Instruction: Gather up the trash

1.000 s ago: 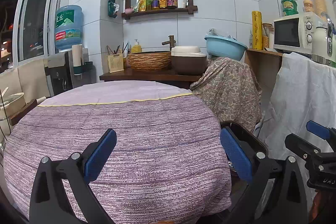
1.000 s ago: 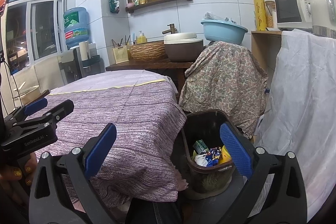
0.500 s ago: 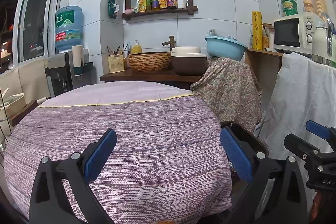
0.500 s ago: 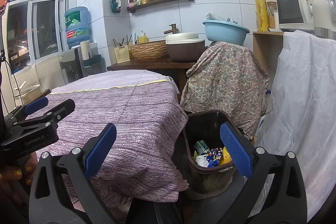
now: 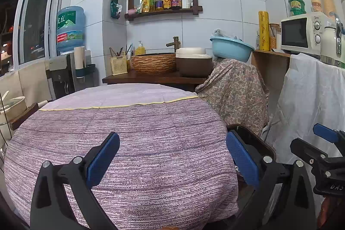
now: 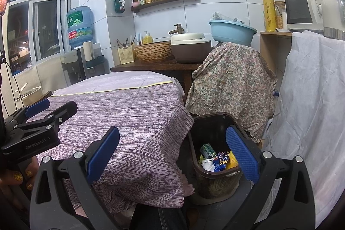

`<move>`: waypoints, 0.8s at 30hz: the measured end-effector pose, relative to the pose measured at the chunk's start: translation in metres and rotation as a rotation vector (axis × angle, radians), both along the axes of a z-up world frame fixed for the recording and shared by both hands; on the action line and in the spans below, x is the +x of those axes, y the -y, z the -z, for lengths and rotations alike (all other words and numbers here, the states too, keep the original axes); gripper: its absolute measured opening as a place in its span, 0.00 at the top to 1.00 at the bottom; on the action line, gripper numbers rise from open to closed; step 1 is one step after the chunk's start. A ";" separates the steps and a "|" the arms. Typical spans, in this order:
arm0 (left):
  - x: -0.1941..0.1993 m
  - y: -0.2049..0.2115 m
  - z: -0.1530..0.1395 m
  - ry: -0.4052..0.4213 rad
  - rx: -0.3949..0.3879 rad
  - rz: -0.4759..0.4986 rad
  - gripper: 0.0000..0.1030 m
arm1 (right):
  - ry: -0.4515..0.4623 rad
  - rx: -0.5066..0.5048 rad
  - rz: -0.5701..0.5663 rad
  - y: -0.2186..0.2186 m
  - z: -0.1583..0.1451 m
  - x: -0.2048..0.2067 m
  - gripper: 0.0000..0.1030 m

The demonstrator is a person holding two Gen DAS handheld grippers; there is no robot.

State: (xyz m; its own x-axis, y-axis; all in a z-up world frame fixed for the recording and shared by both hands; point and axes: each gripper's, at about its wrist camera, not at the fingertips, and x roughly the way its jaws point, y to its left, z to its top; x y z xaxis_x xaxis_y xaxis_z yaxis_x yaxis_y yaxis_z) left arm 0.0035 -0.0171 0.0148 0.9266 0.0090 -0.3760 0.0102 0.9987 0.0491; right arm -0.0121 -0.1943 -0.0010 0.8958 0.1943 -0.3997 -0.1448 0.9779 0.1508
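A dark trash bin (image 6: 210,122) stands on the floor right of the table and holds several wrappers (image 6: 217,160): green, blue, yellow and white. Its rim also shows in the left wrist view (image 5: 254,137). My right gripper (image 6: 172,152) is open and empty, above the table's corner and the bin. My left gripper (image 5: 172,156) is open and empty over the purple tablecloth (image 5: 129,139). Each gripper shows in the other's view: the left one (image 6: 41,113), the right one (image 5: 317,143). No trash shows on the table.
A counter behind the table carries a woven basket (image 5: 153,63), a brown pot (image 5: 194,63) and a blue basin (image 5: 231,49). A paisley-covered object (image 6: 232,83) and a white-draped stand (image 6: 310,100) with a microwave (image 5: 301,32) flank the bin. A water dispenser (image 5: 69,53) stands left.
The right wrist view has shifted very slightly. The left gripper has not visibly moved. Both grippers stay open.
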 end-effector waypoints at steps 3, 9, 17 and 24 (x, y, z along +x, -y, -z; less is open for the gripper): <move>0.001 0.000 0.000 -0.001 0.001 0.000 0.05 | -0.001 0.000 -0.003 0.001 0.000 0.001 0.05; 0.001 0.000 0.000 -0.001 0.001 0.000 0.05 | -0.002 0.001 -0.003 0.001 0.000 0.001 0.05; 0.002 0.001 0.001 0.000 0.000 0.007 0.05 | -0.003 0.002 -0.005 0.001 0.002 0.002 0.05; 0.002 0.002 0.004 0.001 -0.005 0.009 0.05 | -0.005 0.003 -0.004 0.001 0.003 0.002 0.05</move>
